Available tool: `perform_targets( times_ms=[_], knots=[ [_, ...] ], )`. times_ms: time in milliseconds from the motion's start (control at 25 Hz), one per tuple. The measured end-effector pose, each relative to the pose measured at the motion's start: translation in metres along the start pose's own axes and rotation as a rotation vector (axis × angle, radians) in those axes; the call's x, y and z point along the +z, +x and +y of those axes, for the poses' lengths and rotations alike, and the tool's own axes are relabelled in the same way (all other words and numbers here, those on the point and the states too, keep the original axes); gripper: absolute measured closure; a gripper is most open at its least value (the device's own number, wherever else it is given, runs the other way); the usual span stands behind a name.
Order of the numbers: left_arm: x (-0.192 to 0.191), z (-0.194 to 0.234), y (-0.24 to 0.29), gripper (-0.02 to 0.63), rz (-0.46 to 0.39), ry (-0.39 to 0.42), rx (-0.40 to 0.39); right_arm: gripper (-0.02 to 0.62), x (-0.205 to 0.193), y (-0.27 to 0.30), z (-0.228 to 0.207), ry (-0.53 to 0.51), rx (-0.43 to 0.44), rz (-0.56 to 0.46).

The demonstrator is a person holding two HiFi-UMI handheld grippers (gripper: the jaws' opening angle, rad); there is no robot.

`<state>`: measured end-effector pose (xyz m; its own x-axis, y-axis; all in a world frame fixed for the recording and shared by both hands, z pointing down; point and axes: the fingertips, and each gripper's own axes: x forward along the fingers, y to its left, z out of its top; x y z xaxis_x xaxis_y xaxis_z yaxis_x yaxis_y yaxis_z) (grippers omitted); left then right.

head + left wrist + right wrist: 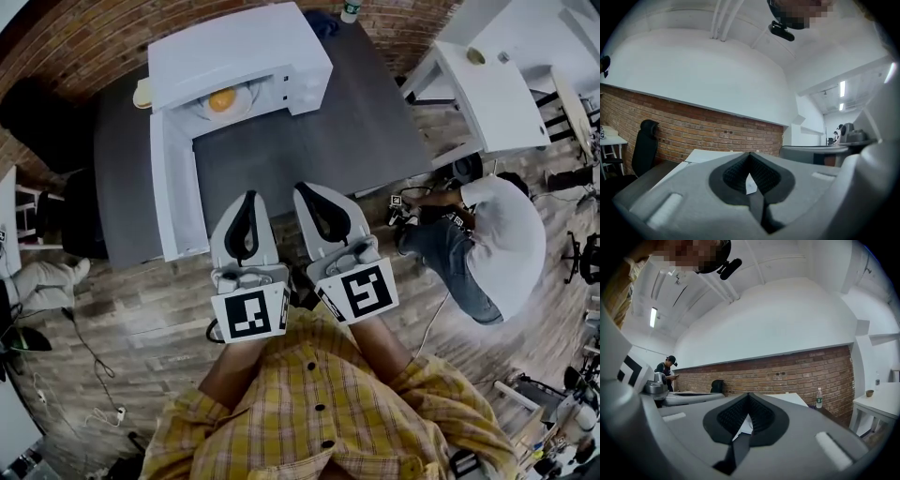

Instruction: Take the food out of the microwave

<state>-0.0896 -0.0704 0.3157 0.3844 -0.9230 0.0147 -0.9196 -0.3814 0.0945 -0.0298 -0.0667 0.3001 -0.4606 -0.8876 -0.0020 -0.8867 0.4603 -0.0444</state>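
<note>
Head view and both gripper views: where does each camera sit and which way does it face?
Head view: on the person's head, steeply down at the open microwave, food, table; shows left hand-held gripper, right hand-held gripper, shirt.
Left gripper view: on that gripper, level along its shut jaws toward the brick wall.
Right gripper view: likewise, shut jaws, same wall.
Shared: both gripper views show that wall and the other gripper.

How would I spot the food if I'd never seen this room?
Find the dark grey table, and on it the white microwave with its door swung open. Inside sits a white plate, and the food is the round orange-yellow lump on it, the only brightly coloured thing in there.
</note>
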Motion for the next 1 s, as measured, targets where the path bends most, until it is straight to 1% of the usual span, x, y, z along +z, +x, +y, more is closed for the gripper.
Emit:
perform_targets(
  times_ms=[280,600,760,880,1000],
  knots=[
    [-0.01,-0.003,0.034,0.606,0.021,-0.02,0.036,0.591,-0.01,0.017,-0.031,0.009,0.028,0.024],
    [-0.018,-0.014,0.077,0.606,0.029,-0.029,0.088,0.591,-0.015,0.034,-0.068,0.012,0.095,0.025],
    [-0.021,-0.019,0.094,0.606,0.037,-0.048,0.114,0.591,-0.016,0.038,-0.084,0.01,0.125,0.022],
    [-0.02,-0.018,0.101,0.606,0.026,-0.053,0.145,0.591,-0.019,0.044,-0.091,0.02,0.144,0.023],
    [-0.025,-0.012,0.109,0.606,0.028,-0.076,0.157,0.591,-0.027,0.051,-0.098,0.026,0.142,0.039]
  ],
)
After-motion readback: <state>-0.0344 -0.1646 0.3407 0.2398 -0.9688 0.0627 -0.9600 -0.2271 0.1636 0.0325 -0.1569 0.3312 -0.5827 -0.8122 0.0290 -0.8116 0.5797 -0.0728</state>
